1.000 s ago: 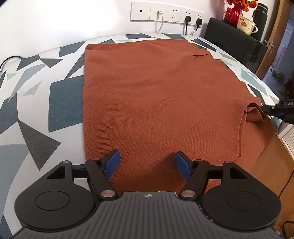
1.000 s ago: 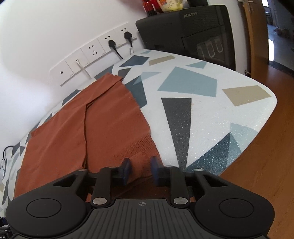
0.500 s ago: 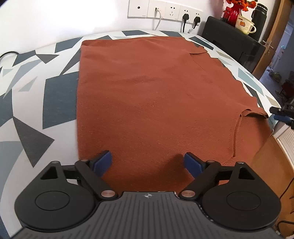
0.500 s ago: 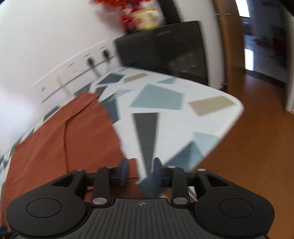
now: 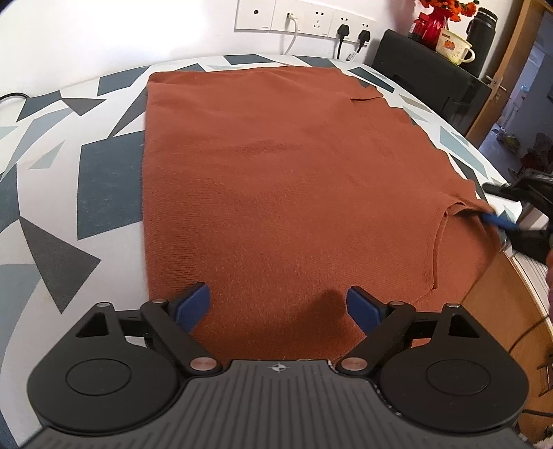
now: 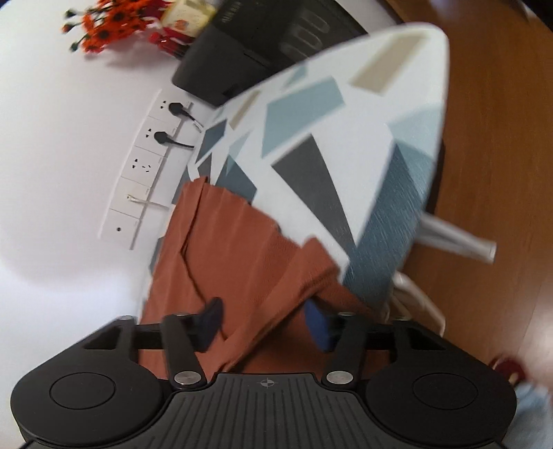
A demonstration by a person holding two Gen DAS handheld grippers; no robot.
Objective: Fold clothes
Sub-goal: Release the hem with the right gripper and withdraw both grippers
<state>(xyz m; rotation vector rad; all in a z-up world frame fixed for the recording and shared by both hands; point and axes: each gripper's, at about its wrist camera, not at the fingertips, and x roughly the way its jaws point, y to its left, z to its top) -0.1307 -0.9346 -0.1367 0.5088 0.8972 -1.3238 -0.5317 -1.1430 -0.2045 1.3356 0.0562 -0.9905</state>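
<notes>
A rust-orange knit garment (image 5: 287, 193) lies flat on the patterned table (image 5: 69, 179), its near hem under my left gripper (image 5: 278, 307), which is open and empty above the cloth. A sleeve (image 5: 459, 241) hangs toward the table's right edge. My right gripper (image 5: 501, 214) shows at the right edge beside that sleeve. In the rolled, blurred right wrist view the right gripper (image 6: 264, 328) is open with the orange sleeve (image 6: 249, 269) between its blue fingers, the cloth draping over the table edge.
A wall socket strip (image 5: 304, 22) with plugs runs behind the table. A black appliance (image 5: 432, 79) at the back right carries a mug (image 5: 452, 46), red flowers (image 5: 439, 10) and a dark flask (image 5: 484, 26). A wooden floor (image 6: 501, 155) lies beyond the table (image 6: 328, 114).
My left gripper opened wider and moved slightly over the hem. My right gripper opened from nearly shut, rolled sideways and dropped to the sleeve at the table edge.
</notes>
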